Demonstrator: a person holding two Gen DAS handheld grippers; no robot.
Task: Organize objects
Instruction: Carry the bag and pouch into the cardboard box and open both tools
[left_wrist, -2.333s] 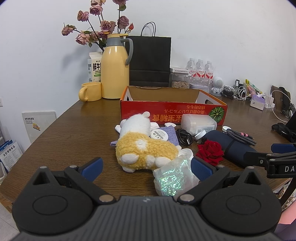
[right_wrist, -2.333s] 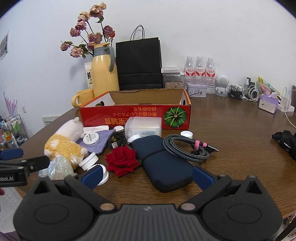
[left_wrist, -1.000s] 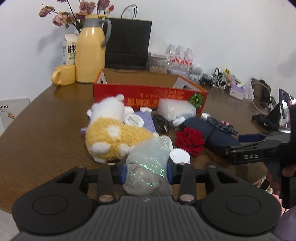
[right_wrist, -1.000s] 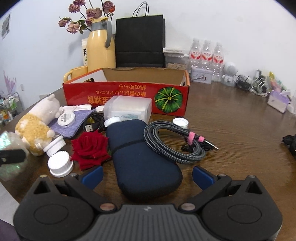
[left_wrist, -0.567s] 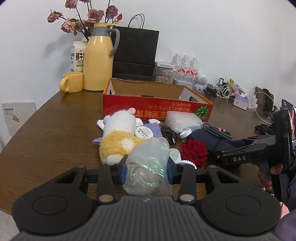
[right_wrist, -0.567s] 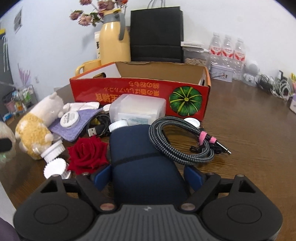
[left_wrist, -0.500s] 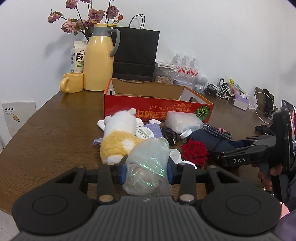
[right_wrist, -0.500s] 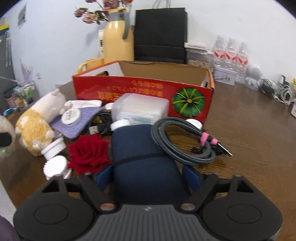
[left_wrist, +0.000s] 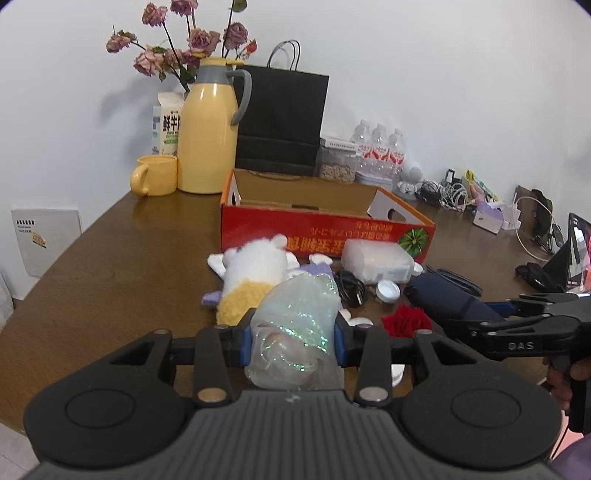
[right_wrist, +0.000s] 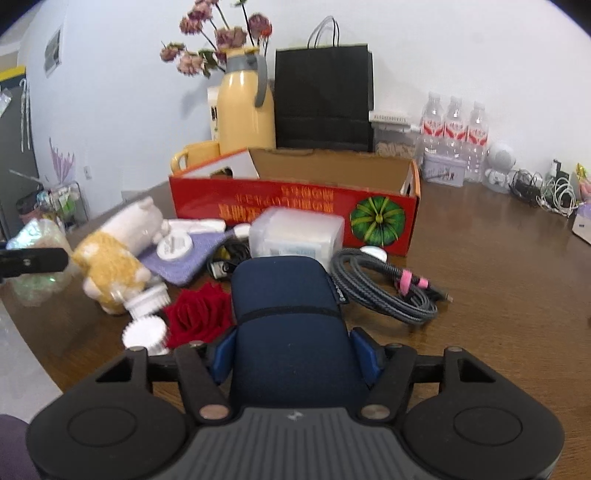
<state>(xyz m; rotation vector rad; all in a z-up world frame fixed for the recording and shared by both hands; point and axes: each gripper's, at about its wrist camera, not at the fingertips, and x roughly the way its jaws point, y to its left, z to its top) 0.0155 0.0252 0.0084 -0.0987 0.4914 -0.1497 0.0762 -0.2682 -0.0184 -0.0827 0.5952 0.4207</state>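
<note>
Both grippers loaded at the near edge of the surface (left_wrist: 110, 258).

Far left: bare wood, free out to the rounded rim. Left gripper (left_wrist: 293, 341) fingers clenched on an iridescent plastic bag (left_wrist: 295, 332), raised before the plush toy (left_wrist: 255, 280). Centre: open red cardboard box (right_wrist: 295, 206) behind the clutter. Right gripper (right_wrist: 293, 352) fingers closing on the navy pouch (right_wrist: 288, 317), pads at its flanks, red rose (right_wrist: 197, 314) just left, braided cable (right_wrist: 380, 284) right. Beyond: open wood.

A crinkled, iridescent clear plastic bag (left_wrist: 295, 325) was held off the table; a long navy fabric pouch (right_wrist: 290, 325) was gripped lengthwise.
</note>
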